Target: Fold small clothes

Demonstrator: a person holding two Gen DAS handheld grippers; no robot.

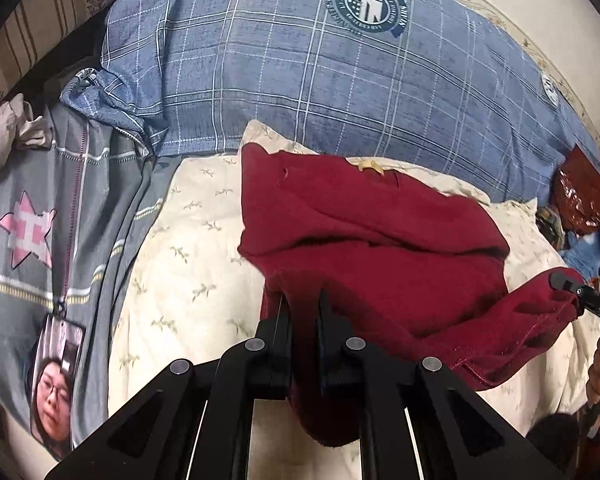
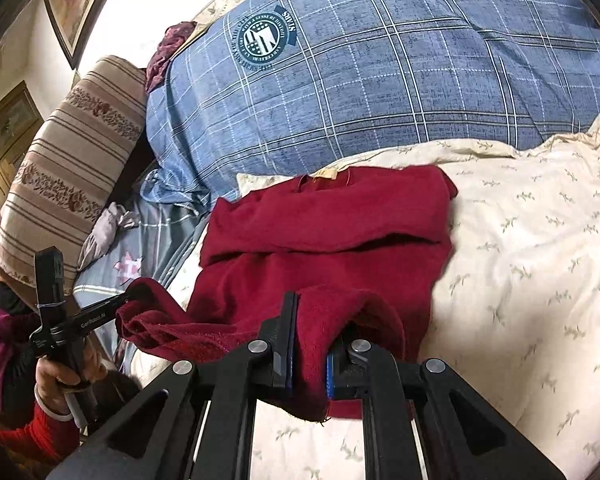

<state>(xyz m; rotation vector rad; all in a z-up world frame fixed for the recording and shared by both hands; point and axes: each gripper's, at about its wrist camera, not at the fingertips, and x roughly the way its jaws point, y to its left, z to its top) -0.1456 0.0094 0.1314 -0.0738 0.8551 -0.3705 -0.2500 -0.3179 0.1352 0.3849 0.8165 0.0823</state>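
A dark red knit garment (image 1: pixel 364 232) lies partly folded on a cream floral quilt (image 1: pixel 196 248); it also shows in the right wrist view (image 2: pixel 324 224). My left gripper (image 1: pixel 303 304) is shut on the garment's near hem, red cloth pinched between its fingers. My right gripper (image 2: pixel 312 316) is shut on the other near corner of the hem, cloth bunched between its blue pads. Each gripper shows in the other's view: the right gripper (image 1: pixel 568 284) at the right edge, the left gripper (image 2: pixel 120 300) at the left. The hem hangs lifted between them.
A blue plaid duvet (image 1: pixel 340 80) is piled behind the garment. A grey sheet with a pink star (image 1: pixel 28 232) and a phone (image 1: pixel 56 384) lie left. A striped bolster (image 2: pixel 68 160) stands far left. A red bag (image 1: pixel 584 196) sits at the right.
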